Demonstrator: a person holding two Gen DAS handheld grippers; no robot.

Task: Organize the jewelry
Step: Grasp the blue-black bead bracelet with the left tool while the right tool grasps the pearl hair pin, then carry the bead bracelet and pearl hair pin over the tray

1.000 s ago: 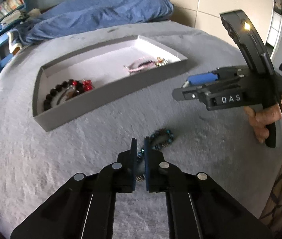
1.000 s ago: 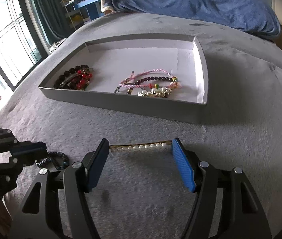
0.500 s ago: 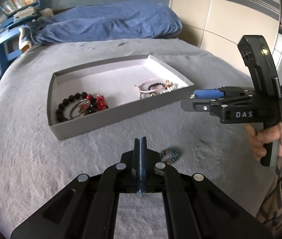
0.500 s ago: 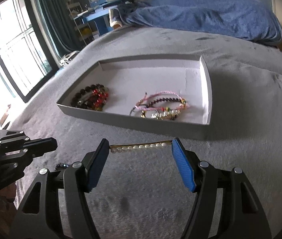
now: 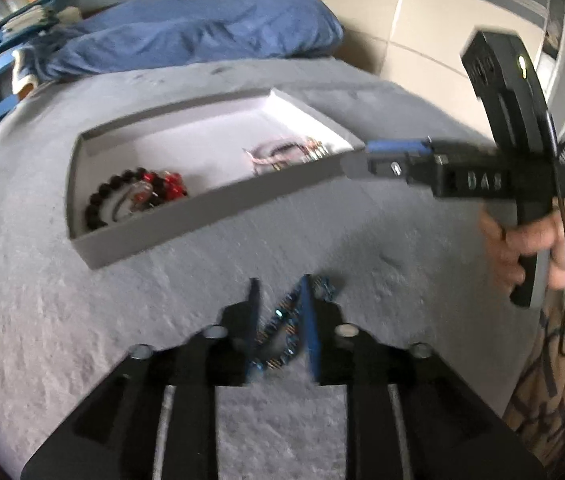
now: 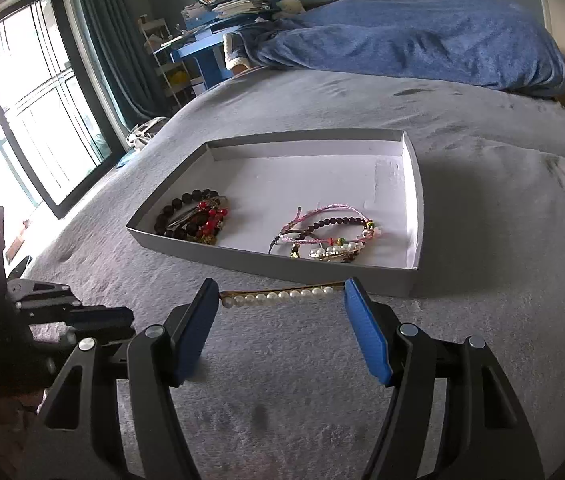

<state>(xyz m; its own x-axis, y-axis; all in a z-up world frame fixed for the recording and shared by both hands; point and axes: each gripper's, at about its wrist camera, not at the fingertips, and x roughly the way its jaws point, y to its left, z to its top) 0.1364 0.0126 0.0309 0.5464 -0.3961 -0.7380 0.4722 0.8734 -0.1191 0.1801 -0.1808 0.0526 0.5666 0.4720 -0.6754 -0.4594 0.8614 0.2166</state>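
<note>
A grey tray (image 6: 412, 184) (image 5: 218, 204) with a white floor lies on the grey bed. It holds a black and red bead bracelet (image 6: 192, 220) (image 5: 130, 196) at its left and pink and pearl bracelets (image 6: 328, 236) (image 5: 282, 152) at its right. My right gripper (image 6: 280, 294) is shut on a pearl hair clip (image 6: 278, 295), held by its two ends above the bed before the tray's near wall. My left gripper (image 5: 280, 312) is open a little, its fingers on either side of a blue bead bracelet (image 5: 282, 332) on the bed.
A blue blanket (image 6: 422, 40) (image 5: 186, 36) lies heaped at the far end of the bed. A blue shelf with books (image 6: 218, 4) and a window (image 6: 22, 120) stand to the left. A wardrobe (image 5: 422, 28) stands right of the bed.
My left gripper was shut and lifted half a second ago; now it has opened and come down around the blue bead bracelet. My right gripper has risen with the pearl clip.
</note>
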